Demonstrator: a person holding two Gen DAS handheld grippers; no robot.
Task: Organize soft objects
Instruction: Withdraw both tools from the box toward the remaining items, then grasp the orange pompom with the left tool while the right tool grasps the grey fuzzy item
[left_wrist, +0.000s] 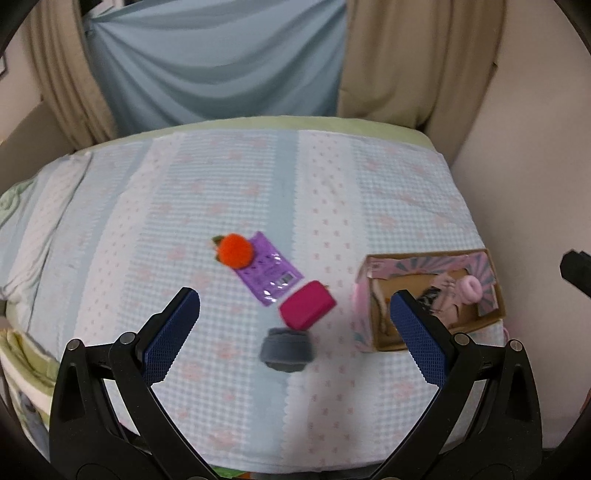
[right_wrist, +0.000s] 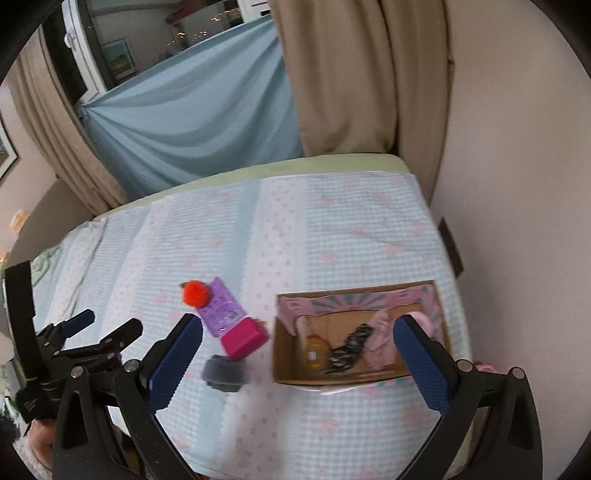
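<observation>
On the checked bedspread (left_wrist: 221, 177) lie an orange pompom (left_wrist: 235, 250), a purple packet (left_wrist: 267, 272), a magenta block (left_wrist: 307, 305) and a grey fuzzy scrunchie (left_wrist: 286, 350). An open cardboard box (left_wrist: 487, 317) at the right holds a pink scrunchie (left_wrist: 470, 288) and other soft items. My left gripper (left_wrist: 295, 332) is open and empty, hovering above the grey scrunchie. My right gripper (right_wrist: 295, 354) is open and empty, above the gap between the magenta block (right_wrist: 245, 339) and the box (right_wrist: 282, 354). The left gripper (right_wrist: 99, 332) shows at the left of the right wrist view.
A blue sheet (left_wrist: 221, 66) and beige curtains (left_wrist: 406, 59) hang behind the bed. A wall (right_wrist: 517, 184) runs along the bed's right side. The bed's front edge (left_wrist: 295, 469) is just below the grippers.
</observation>
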